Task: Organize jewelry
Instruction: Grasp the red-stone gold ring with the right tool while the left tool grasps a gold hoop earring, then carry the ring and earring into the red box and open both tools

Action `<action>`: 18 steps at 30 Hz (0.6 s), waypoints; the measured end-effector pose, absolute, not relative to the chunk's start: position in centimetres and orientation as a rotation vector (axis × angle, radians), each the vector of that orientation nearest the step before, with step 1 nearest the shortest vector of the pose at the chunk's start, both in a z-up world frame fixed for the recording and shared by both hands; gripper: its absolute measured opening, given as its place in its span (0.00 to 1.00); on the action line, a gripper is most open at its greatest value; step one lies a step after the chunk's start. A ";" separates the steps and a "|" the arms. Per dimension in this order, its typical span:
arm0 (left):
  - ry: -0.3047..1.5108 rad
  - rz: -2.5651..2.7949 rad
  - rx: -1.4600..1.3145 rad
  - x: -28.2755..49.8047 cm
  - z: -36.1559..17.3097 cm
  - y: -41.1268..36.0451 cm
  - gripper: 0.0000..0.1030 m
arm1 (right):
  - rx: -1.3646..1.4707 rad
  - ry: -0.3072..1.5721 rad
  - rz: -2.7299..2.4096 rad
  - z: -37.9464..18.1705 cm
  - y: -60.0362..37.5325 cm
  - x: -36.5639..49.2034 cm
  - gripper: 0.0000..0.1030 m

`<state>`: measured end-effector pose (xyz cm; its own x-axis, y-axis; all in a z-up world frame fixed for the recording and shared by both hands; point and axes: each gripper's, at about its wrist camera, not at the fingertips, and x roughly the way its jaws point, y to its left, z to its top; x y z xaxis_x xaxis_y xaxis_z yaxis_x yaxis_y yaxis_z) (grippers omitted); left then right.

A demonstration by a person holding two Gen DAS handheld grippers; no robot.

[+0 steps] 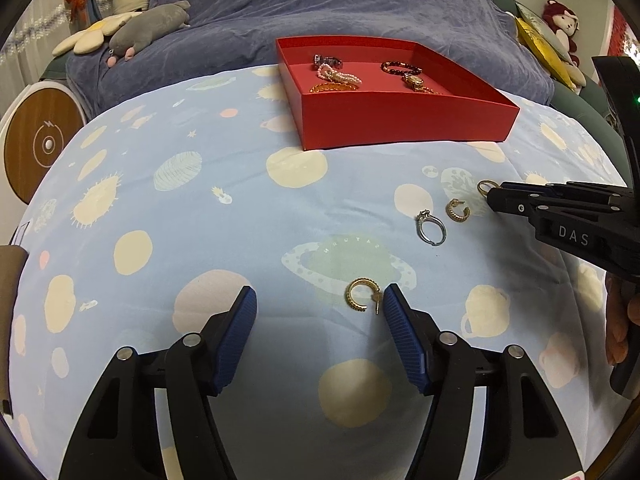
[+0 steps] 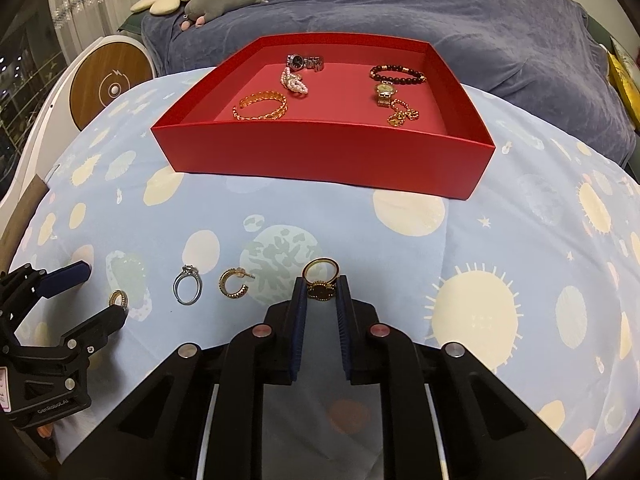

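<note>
Here, in the left wrist view, the left gripper (image 1: pixel 318 306) stands wide open over the space-print bedsheet (image 1: pixel 200 208), its right finger tip just beside a gold hoop earring (image 1: pixel 361 294) that lies between the fingers, nearer the right one. Farther off to the right lie a silver ring (image 1: pixel 431 227) and a second gold hoop earring (image 1: pixel 457 209). At the right edge the right gripper (image 1: pixel 494 196) reaches in low, with a gold signet ring (image 1: pixel 485 187) at its tip. The red tray (image 1: pixel 400 120) sits far center, already holding bracelets and watches.

In the right wrist view, the right gripper (image 2: pixel 322 292) is closed down on the gold signet ring (image 2: pixel 321 280), the ring's flat face pinched between the pads and its band standing up beyond them. The red tray (image 2: pixel 320 156) lies straight ahead, with the loose pieces to the near left.

The step in hand looks like picking up small pieces for the tray. Next, the right side likely must lift without letting the thin ring slip, then carry it over the tray's near wall; the left must center on its earring before closing.
</note>
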<state>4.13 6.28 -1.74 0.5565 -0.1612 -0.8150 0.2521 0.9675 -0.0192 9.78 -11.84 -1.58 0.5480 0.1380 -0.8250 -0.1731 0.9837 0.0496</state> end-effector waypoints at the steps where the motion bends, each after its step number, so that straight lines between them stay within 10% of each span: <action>1: 0.946 -0.245 0.106 4.1 -1.7 6.2 0.55 | -0.039 0.973 0.187 -1.5 -11.8 9.7 0.14; 18: 0.937 -0.277 0.108 4.4 -1.5 4.8 0.15 | -0.030 0.961 0.198 -0.7 -11.8 9.8 0.14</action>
<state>4.35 4.81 -1.45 0.5595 -0.1874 -0.8073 0.2812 0.9593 -0.0278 9.76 -11.78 -0.72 0.5557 0.1544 -0.8169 -0.1813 0.9815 0.0621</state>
